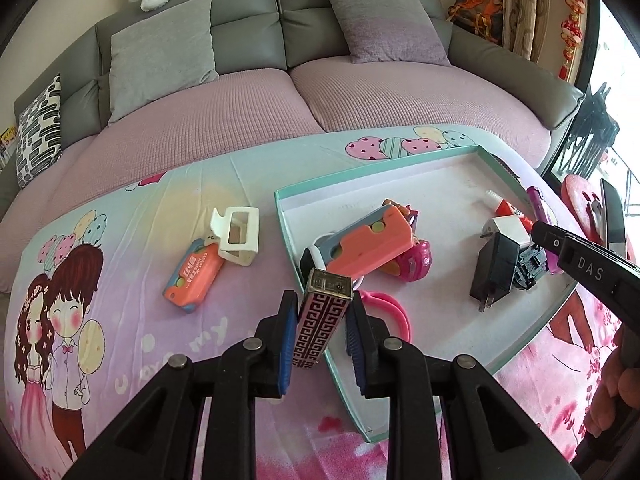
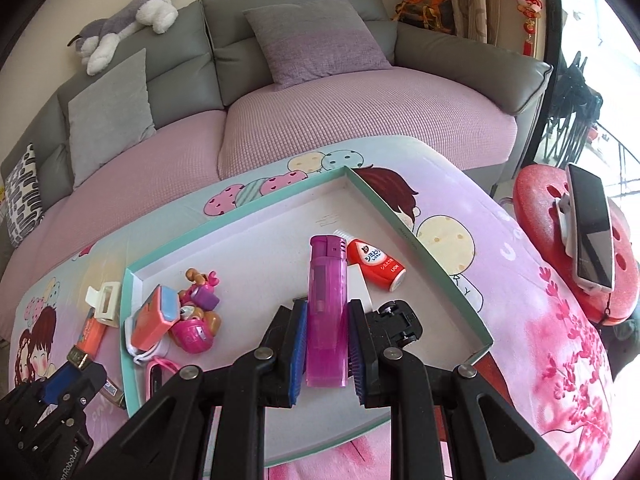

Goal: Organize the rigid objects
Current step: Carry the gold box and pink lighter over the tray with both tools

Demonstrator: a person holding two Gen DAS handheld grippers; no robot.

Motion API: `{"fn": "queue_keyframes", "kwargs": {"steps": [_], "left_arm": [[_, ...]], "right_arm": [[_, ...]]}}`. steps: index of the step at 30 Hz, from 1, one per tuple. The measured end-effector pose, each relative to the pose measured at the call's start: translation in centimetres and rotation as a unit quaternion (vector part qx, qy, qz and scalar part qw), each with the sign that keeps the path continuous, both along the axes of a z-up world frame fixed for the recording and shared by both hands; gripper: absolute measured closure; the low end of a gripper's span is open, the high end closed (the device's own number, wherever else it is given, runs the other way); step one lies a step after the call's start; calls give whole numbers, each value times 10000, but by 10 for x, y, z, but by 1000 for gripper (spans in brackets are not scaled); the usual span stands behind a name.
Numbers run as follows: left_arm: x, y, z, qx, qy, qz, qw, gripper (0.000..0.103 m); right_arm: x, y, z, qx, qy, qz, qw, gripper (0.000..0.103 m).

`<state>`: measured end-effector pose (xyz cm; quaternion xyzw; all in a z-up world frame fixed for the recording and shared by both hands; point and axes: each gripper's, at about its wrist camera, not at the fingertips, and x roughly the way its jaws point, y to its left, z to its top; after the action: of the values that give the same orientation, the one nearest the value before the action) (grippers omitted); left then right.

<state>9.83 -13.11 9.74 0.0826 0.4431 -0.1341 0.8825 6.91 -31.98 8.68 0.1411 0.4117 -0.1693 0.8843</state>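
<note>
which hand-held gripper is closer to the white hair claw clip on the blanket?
Left. The left hand-held gripper, holding a patterned metal lighter, sits at the tray's left edge, near the white hair claw clip. The right hand-held gripper is over the tray, farther away.

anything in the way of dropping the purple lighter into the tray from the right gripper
Nothing visible blocks it. The right gripper holds the purple lighter over the tray already. Directly beneath lie a white block and a black toy car, so it may land on those rather than on bare floor.

Grey sofa [image 1: 280, 20], daylit window [image 2: 592, 60]
</note>
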Motion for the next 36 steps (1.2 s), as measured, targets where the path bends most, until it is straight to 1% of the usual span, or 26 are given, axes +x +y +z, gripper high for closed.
{"fn": "queue_keyframes", "kwargs": {"steps": [3, 5, 9, 13, 15, 17, 20, 22, 24, 28, 36], "left_arm": [[2, 6, 0, -102, -11, 11, 9999, 78], [6, 11, -4, -178, 72, 98, 9998, 79], [9, 17, -8, -130, 103, 238, 9996, 82], [8, 20, -4, -181, 48, 235, 9995, 82], [5, 21, 2, -191, -21, 222, 9996, 82], [0, 24, 13, -228, -174, 234, 9993, 82], [-8, 28, 32, -431, -415, 221, 9980, 82], [-12, 28, 40, -574, -504, 134, 9970, 82], [-15, 25, 44, -639, -547, 33, 9965, 82], [-15, 13, 41, -761, -417, -223, 9960, 82], [-14, -14, 24, -735, -99, -580, 9956, 82]], "right_arm": [[1, 1, -1, 33, 0, 55, 10000, 82], [2, 4, -1, 29, -12, 111, 9999, 82], [3, 5, -1, 38, -15, 134, 9999, 82], [3, 5, -1, 40, 7, 123, 9999, 82], [3, 5, 0, 29, -19, 121, 9999, 82], [1, 5, 3, -1, -64, 110, 9999, 82], [-1, 5, 8, -50, -119, 92, 9999, 82], [-2, 5, 10, -88, -132, 86, 9998, 82], [-2, 6, 13, -121, -147, 89, 9998, 82], [-2, 9, 14, -120, -163, 163, 9997, 82], [3, 20, 12, 14, -172, 408, 9990, 82]]}}
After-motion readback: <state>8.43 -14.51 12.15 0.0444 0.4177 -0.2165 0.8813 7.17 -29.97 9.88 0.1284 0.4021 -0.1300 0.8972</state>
